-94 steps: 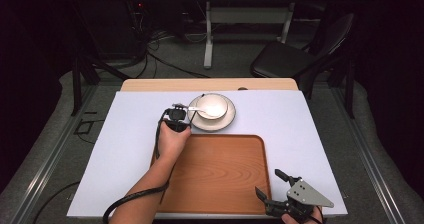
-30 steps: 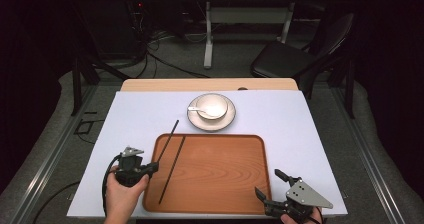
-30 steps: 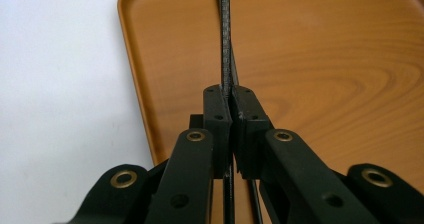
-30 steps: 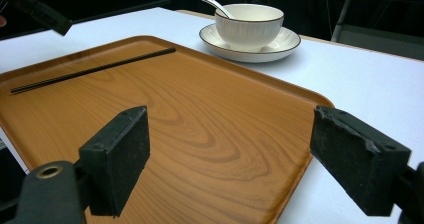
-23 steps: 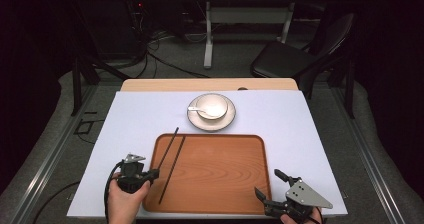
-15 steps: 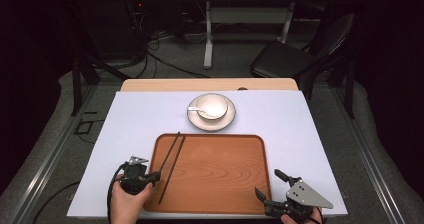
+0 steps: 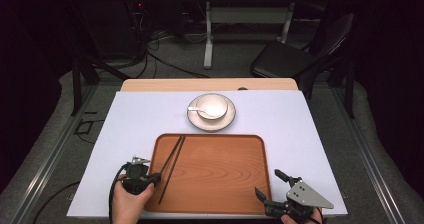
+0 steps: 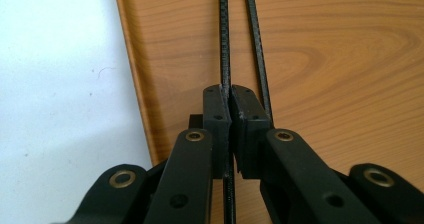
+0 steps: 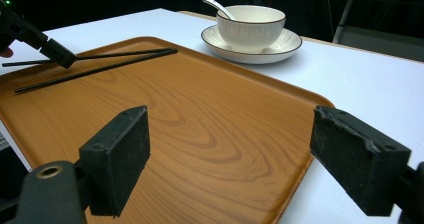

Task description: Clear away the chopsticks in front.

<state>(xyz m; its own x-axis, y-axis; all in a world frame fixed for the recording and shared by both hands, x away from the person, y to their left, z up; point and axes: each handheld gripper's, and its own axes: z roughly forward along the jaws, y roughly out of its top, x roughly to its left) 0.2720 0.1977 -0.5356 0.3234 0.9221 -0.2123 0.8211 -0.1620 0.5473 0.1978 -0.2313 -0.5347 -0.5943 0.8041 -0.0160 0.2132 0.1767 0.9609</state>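
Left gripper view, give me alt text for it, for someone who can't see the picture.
The left gripper, seen from just behind its two black jaws, is shut on one of two black chopsticks, which runs straight away over a wooden tray. The second chopstick lies just beside it on the tray, and the white table cover shows past the tray's left edge.

A tray (image 7: 215,174) sits at the near middle of the table (image 7: 310,129). Behind it stands a plate (image 7: 228,120) carrying a bowl (image 7: 212,105), with a spoon (image 7: 199,110) in the bowl. Two chopsticks (image 7: 172,164) lie along the tray's left part. The left tool (image 7: 150,178) is at the tray's left edge, the right tool (image 7: 267,191) at its near right corner.
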